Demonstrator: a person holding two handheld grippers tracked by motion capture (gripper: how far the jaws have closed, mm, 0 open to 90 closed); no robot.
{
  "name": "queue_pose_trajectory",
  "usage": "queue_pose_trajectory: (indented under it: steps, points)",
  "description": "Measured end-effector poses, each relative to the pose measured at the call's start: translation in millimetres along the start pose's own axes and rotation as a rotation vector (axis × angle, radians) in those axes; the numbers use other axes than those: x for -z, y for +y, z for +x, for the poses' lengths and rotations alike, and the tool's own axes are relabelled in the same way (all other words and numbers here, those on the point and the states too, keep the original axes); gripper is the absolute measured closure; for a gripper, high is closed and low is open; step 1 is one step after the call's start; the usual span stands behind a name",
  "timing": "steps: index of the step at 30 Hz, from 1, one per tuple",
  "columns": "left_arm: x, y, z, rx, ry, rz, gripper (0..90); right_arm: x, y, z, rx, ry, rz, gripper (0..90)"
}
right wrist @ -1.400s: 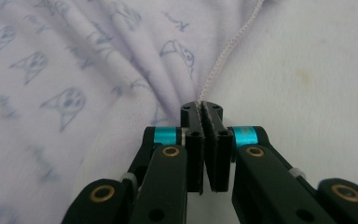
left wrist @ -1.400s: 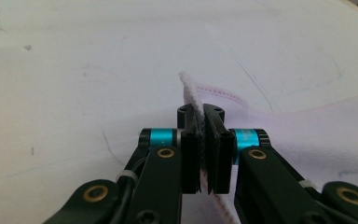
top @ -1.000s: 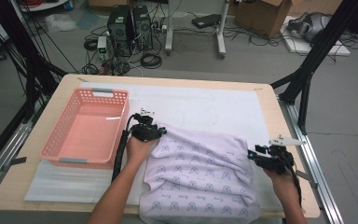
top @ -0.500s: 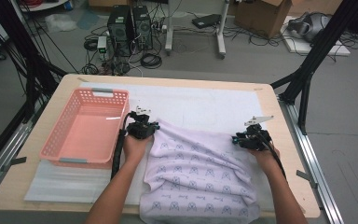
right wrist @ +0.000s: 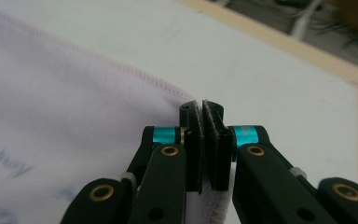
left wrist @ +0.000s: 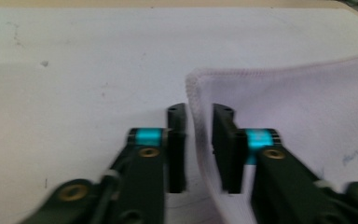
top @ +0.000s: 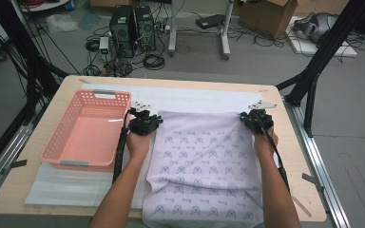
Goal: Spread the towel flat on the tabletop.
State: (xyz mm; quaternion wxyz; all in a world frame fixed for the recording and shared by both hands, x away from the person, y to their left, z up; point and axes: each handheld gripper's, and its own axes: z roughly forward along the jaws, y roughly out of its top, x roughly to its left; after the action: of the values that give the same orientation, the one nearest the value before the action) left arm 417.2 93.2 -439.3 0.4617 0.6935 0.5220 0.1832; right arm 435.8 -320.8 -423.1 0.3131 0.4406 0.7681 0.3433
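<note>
Moved: right gripper [top: 256,119] dragged towel [top: 204,166] corner outward, clamped on it | left gripper [left wrist: 199,140] jaws just reopened, hem loose between | tip: re-pinch left, pull evenly.

The pink basket [top: 86,133] is the one tall obstacle on the bench [top: 294,175], its wall just beside the left gripper [top: 145,122]. Right of the basket the flat cloth [top: 204,166] blocks nothing. Beyond the basket's far end, the white sheet [top: 195,97] lies bare across to the right gripper [top: 256,118].
</note>
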Motion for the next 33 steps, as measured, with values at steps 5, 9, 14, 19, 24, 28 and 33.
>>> queue_pose_trajectory:
  steps: [5,9,14,19,24,28,33]
  points:
    - [-5.1,-6.7,-1.5,-0.035,-0.060,0.090,47.4,-5.9,-1.4,-6.8,-0.121,-0.052,0.015,74.4]
    - [-12.8,-10.5,-11.7,-0.066,-0.086,0.115,46.3,3.3,0.7,-8.7,-0.139,-0.009,0.015,72.3]
    - [-15.9,-11.8,-27.7,-0.208,0.004,0.117,68.1,20.7,3.2,-10.5,-0.113,0.048,0.007,69.8]
    - [-15.3,-8.8,-17.9,-0.163,0.117,0.084,87.4,33.7,-6.2,-14.7,-0.103,0.076,0.022,68.9]
    - [-10.6,-7.1,-4.6,-0.083,0.065,0.059,73.1,44.2,-18.4,-17.6,-0.107,0.119,0.057,66.2]
    - [-1.5,-8.5,-7.7,-0.090,-0.019,0.077,51.7,52.5,-27.9,-16.2,-0.105,0.145,0.045,65.5]
    - [11.8,-11.9,-14.2,-0.106,-0.129,0.117,48.3,65.2,-36.8,-13.5,-0.111,0.172,0.041,62.0]
